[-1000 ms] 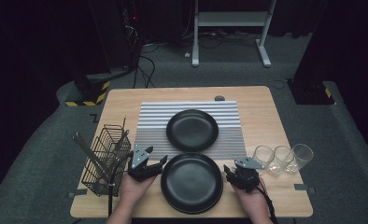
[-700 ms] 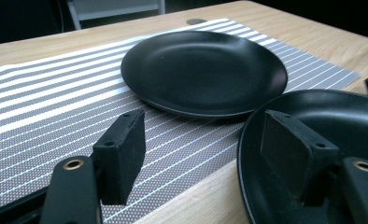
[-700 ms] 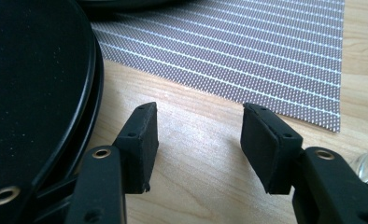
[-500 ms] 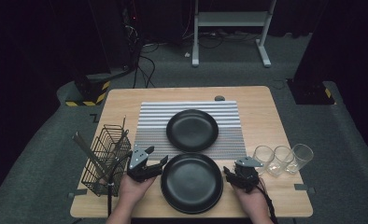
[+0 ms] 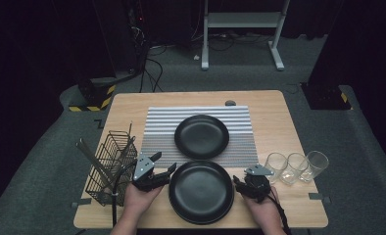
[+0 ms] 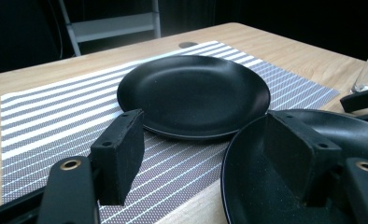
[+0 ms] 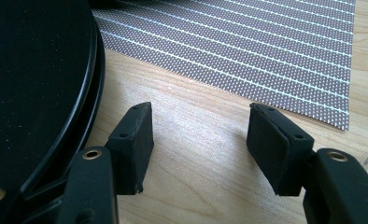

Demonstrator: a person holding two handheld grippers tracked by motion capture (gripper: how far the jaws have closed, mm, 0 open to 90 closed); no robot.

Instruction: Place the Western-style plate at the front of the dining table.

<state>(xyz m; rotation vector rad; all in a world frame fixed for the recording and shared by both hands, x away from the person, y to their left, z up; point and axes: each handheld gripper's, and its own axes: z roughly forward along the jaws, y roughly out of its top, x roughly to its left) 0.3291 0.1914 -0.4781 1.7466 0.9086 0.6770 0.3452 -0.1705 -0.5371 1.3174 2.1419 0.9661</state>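
Observation:
Two black plates lie on the table. The far plate [image 5: 202, 136] [image 6: 194, 95] rests on a striped placemat [image 5: 156, 132] [image 6: 51, 116]. The near plate [image 5: 201, 192] [image 6: 266, 186] [image 7: 28, 88] sits at the front edge, partly on the mat. My left gripper [image 5: 164, 162] [image 6: 205, 158] is open at the near plate's left rim, one pad [image 6: 294, 158] over the plate's inside and the other [image 6: 121, 154] over the mat. My right gripper [image 5: 239, 185] [image 7: 198, 144] is open just right of that plate, over bare wood, holding nothing.
Three clear glasses [image 5: 295, 167] stand in a row at the right, close behind the right gripper. A black wire basket [image 5: 110, 166] with long utensils stands at the left front. A small grey disc [image 5: 229, 103] lies at the table's far edge.

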